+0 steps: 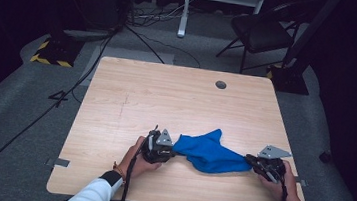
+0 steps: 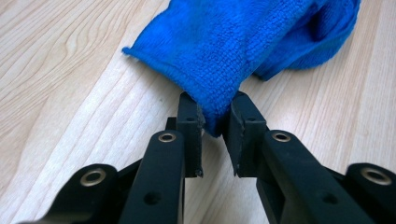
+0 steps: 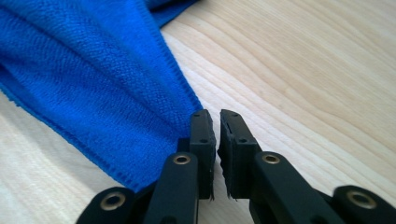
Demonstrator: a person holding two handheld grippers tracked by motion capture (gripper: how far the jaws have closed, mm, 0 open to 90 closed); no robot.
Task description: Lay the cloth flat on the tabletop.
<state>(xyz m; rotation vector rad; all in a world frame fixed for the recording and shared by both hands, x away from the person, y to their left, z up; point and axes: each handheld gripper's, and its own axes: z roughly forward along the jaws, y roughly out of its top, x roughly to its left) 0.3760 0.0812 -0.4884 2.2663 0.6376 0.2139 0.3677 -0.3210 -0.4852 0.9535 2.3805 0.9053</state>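
- Nearest the bottom of the high view, 2 sleeved forearms come in, each hand wrapped around a claw; both sit low on the near part of the tabletop (image 1: 131, 95), a short way in from its front edge.
- The left claw (image 1: 165, 152) is clamped on 1 end of the blue cloth (image 1: 209, 151); in the left gripper view the cloth's corner (image 2: 215, 119) is pinched between the 2 black jaws, with the hem running off to the upper left of that frame.
- The right claw (image 1: 250, 163) is closed tight at the other end; in the right gripper view the jaws stand nearly together and the cloth (image 3: 93, 84) gathers toward the left jaw, so it looks nipped by a thin edge, though I cannot see fabric in the slit itself.
- Holding 2 opposite ends like this reads to me as readying the cloth to be stretched flat or lifted for a fold.
- Between the claws, just below the middle of the high view, the cloth lies bunched with 1 peak pointing to the far side.
- Beyond it the tabletop is bare wood up to a small round grommet (image 1: 221, 85) near the far edge, so there is plenty of room to pull forward.
- The right hand is close to the right edge, leaving little sideways room there.
- Farther off stand a chair (image 1: 261, 31) and floor cables (image 1: 39, 116).
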